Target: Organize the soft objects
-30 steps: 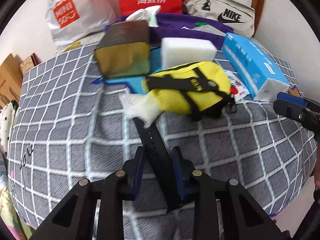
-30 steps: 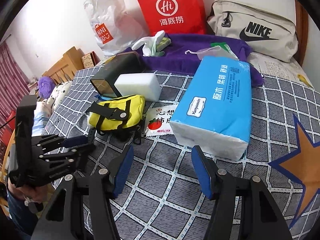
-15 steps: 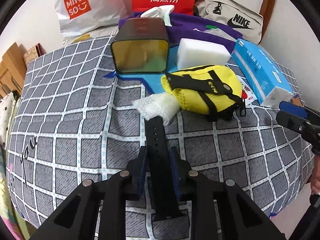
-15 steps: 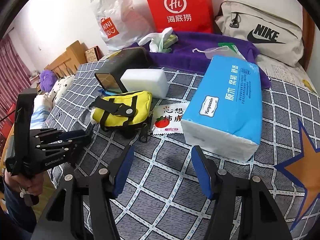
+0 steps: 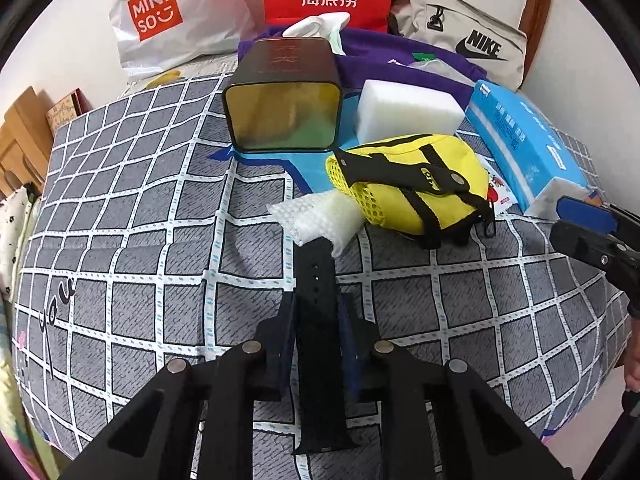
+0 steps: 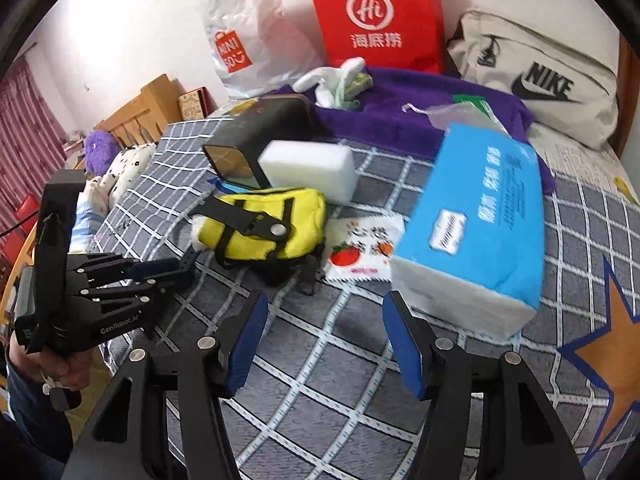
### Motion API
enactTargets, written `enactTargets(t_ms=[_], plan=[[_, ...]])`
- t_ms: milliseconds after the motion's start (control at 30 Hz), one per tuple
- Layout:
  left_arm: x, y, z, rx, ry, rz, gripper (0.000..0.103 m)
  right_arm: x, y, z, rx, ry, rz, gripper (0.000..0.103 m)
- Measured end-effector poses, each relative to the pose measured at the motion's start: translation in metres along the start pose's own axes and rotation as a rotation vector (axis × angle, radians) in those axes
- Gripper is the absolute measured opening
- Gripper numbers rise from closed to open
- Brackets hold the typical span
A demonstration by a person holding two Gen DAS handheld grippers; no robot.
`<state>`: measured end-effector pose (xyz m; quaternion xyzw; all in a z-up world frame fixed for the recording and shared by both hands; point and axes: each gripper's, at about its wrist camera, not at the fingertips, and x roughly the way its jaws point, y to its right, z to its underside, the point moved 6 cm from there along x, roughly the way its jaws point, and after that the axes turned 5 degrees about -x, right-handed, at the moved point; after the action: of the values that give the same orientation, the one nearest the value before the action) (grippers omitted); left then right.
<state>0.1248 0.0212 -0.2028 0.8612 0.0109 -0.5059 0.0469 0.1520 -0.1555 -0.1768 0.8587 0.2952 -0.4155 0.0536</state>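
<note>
Your left gripper (image 5: 316, 320) had its jaws closed narrow on a black strap (image 5: 318, 300), which stood out forward over the checked bedspread (image 5: 140, 240); the far end of the strap touched a white piece of bubble wrap (image 5: 316, 216) that lay against a yellow pouch (image 5: 412, 180). Your right gripper (image 6: 324, 336) hung over the bed with its jaws wide and nothing between them; a blue tissue pack (image 6: 476, 220) lay just ahead of it and to the right, and a white sponge block (image 6: 308, 170) was behind the pouch, beside an open dark tin (image 5: 282, 108) lying on its side with its mouth towards you. I judged that you were in the step of carrying the strap to its place; the tin looked the likely container, but that was only a guess. The next move called for keeping the grip firm, lifting the loose end clear of the bubble wrap, and letting go only when the strap was over its goal.
</note>
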Motion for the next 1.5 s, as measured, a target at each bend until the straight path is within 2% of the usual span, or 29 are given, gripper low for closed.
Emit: enactTargets(t_ms=[267, 467, 633, 800, 933, 967, 1000, 1067, 1200, 1500], plan=[[-0.021, -0.039, -0.009, -0.055, 0.033, -0.008, 0.019, 0.01, -0.032, -0.034, -0.115, 0.034, -0.039, 0.06], [-0.026, -0.061, -0.024, -0.086, 0.059, -0.017, 0.02, 0.032, -0.056, -0.051, -0.199, 0.019, -0.086, 0.059], [-0.021, -0.068, -0.033, -0.106, 0.063, 0.017, 0.02, 0.051, -0.064, -0.058, -0.265, 0.005, -0.073, 0.059], [-0.016, -0.07, -0.039, -0.116, 0.062, 0.052, 0.02, 0.074, -0.066, -0.056, -0.333, -0.062, -0.047, 0.059], [-0.013, -0.072, -0.041, -0.128, 0.059, 0.077, 0.02, 0.087, -0.068, -0.054, -0.357, -0.077, -0.034, 0.059], [-0.012, -0.071, -0.041, -0.127, 0.059, 0.081, 0.02, 0.089, -0.069, -0.054, -0.352, -0.08, -0.035, 0.056], [-0.012, -0.071, -0.041, -0.128, 0.06, 0.084, 0.02, 0.09, -0.07, -0.055, -0.359, -0.078, -0.041, 0.041], [-0.012, -0.072, -0.043, -0.131, 0.061, 0.091, 0.02, 0.09, -0.073, -0.055, -0.368, -0.088, -0.061, 0.032], [-0.009, -0.07, -0.044, -0.131, 0.057, 0.112, 0.02, 0.084, -0.076, -0.054, -0.378, -0.117, -0.065, 0.029], [-0.005, -0.068, -0.045, -0.125, 0.048, 0.131, 0.02, 0.099, -0.086, -0.057, -0.432, -0.141, -0.062, 0.031]])
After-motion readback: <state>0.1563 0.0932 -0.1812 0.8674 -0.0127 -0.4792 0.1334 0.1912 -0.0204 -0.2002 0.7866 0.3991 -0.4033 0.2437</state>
